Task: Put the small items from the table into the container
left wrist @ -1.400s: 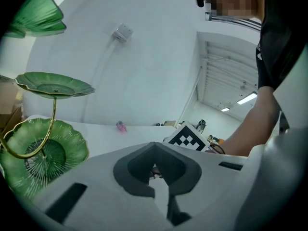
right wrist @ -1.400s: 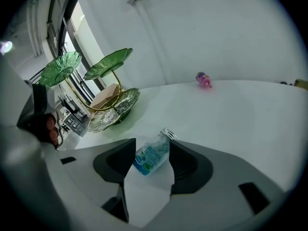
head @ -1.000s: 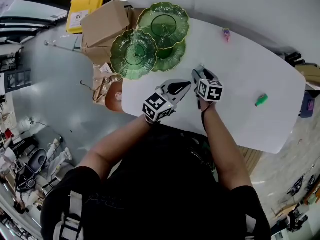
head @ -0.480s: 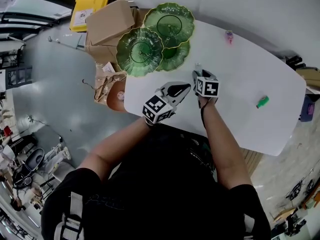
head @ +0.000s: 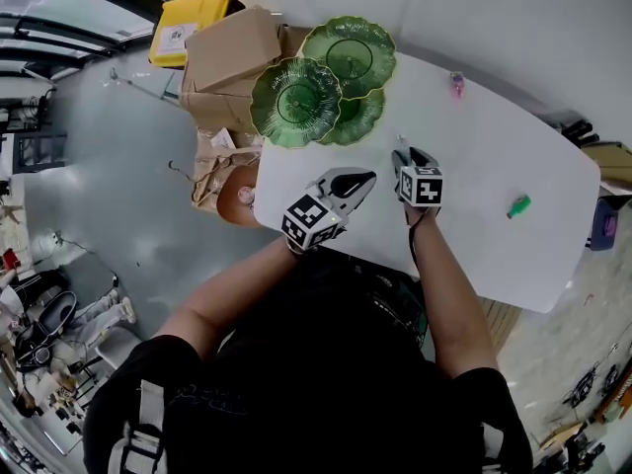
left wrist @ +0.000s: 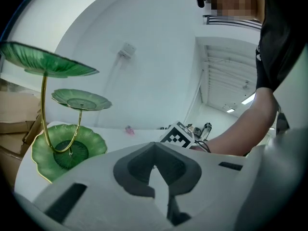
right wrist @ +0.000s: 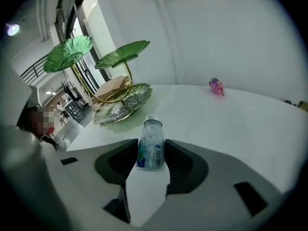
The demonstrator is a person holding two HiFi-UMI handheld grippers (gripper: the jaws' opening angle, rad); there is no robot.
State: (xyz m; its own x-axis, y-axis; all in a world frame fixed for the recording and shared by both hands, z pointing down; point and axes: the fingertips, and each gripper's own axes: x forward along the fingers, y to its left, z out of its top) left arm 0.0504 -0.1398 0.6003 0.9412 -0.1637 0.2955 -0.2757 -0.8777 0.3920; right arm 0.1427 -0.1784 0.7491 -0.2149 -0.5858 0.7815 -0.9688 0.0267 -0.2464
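Note:
A small clear bottle (right wrist: 151, 146) with a blue label sits between my right gripper's (right wrist: 151, 159) closing jaws, and both pads touch its sides. In the head view that gripper (head: 403, 154) is over the middle of the white table (head: 494, 255), pointing down. My left gripper (head: 363, 178) hovers beside it with its jaws shut and empty (left wrist: 154, 153). The green tiered leaf-dish stand (head: 296, 102) (left wrist: 67, 146) (right wrist: 122, 102) is at the table's far left corner. A pink item (head: 456, 84) (right wrist: 216, 86) lies near the far edge, and a green item (head: 517, 205) lies to the right.
Cardboard boxes (head: 232, 52) and a yellow box (head: 188, 23) stand on the floor past the stand. A round brown object (head: 237, 191) sits by the table's left edge. A white wall rises behind the table.
The right gripper's jaws have come in against the bottle. My left gripper has drifted a little up and toward the stand.

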